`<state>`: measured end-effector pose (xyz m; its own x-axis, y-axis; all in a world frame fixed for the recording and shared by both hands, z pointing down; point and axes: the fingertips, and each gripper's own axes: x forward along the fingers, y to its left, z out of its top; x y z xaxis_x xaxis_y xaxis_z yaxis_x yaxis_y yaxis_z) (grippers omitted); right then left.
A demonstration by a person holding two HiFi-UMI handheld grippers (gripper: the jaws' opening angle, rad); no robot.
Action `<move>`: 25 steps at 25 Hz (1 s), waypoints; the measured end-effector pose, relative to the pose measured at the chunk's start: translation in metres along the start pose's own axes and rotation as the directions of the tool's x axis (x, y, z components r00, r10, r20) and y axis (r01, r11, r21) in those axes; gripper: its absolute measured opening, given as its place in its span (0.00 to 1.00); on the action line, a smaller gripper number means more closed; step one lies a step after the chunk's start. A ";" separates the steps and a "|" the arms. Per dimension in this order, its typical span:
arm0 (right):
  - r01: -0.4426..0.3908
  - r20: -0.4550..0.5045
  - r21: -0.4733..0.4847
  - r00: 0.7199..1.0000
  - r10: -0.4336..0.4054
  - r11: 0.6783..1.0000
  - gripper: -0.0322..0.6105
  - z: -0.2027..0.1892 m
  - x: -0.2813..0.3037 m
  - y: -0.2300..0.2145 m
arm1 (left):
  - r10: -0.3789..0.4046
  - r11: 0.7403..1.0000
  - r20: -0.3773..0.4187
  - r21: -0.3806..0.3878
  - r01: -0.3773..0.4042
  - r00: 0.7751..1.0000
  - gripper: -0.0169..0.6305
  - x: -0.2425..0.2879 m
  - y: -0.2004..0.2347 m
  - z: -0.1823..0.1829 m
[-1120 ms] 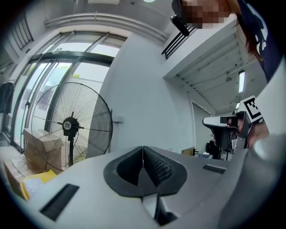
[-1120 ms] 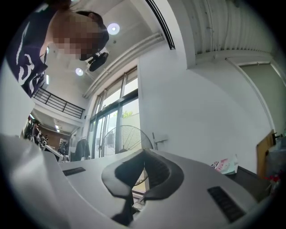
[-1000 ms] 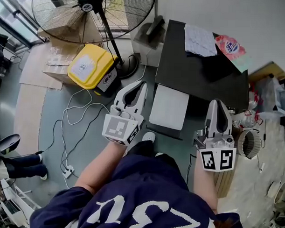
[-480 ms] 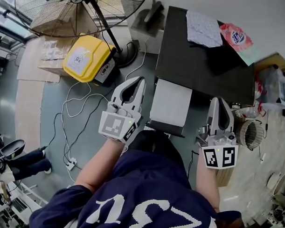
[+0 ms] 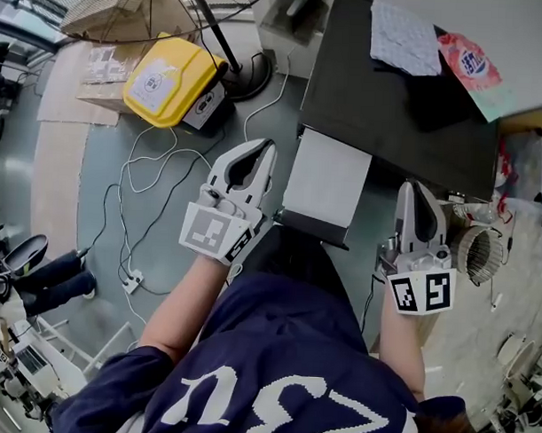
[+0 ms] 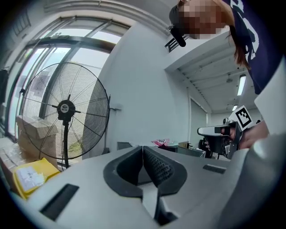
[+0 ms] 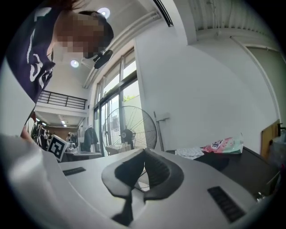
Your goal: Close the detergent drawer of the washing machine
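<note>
Currently I keep left gripper (image 5: 261, 150) and right gripper (image 5: 416, 191) pressed together, empty, either side of open detergent drawer (image 5: 325, 179) at frame centre; blunt tips suit pushing it into washing machine (image 5: 390, 118).

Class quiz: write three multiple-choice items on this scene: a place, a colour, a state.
1. The pink packet lies: A on the floor; B on the black machine; C in a gripper.
2. The box by the fan stand is: A yellow; B green; C red.
3. The left gripper and right gripper are: A wide open; B holding a cloth; C shut, empty.
Answers: B, it rests on the dark top; A, its lid is yellow; C, both pairs of fingers meet, nothing between.
</note>
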<state>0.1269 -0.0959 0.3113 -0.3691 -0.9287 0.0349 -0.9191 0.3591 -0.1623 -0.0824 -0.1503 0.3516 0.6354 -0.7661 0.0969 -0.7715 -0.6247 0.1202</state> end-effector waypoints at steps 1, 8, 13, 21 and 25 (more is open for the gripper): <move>-0.012 -0.018 -0.005 1.000 0.012 1.000 0.07 -0.007 -0.001 0.001 | -0.006 1.000 -0.009 -0.001 0.006 1.000 0.06 -0.001 -0.002 -0.004; -0.088 -0.156 0.001 0.984 0.087 0.996 0.08 -0.063 -0.020 0.008 | -0.057 0.998 -0.087 -0.009 0.057 0.995 0.06 -0.013 -0.017 -0.039; -0.139 -0.235 0.048 0.961 0.147 0.989 0.09 -0.098 -0.031 0.010 | -0.095 0.995 -0.112 -0.041 0.091 0.989 0.06 -0.019 -0.024 -0.060; -0.189 -0.347 0.147 0.909 0.229 0.971 0.20 -0.150 -0.045 0.015 | -0.166 0.985 -0.199 -0.079 0.153 0.966 0.11 -0.032 -0.035 -0.102; -0.250 -0.378 0.180 0.875 0.302 0.951 0.23 -0.171 -0.056 0.027 | -0.222 0.975 -0.280 -0.072 0.210 0.934 0.16 -0.041 -0.042 -0.130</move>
<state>0.0990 -0.0186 0.4738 -0.6525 -0.6699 0.3542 -0.7572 0.5573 -0.3408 -0.0720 -0.0731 0.4711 0.7735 -0.5348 0.3402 -0.6166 -0.7592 0.2084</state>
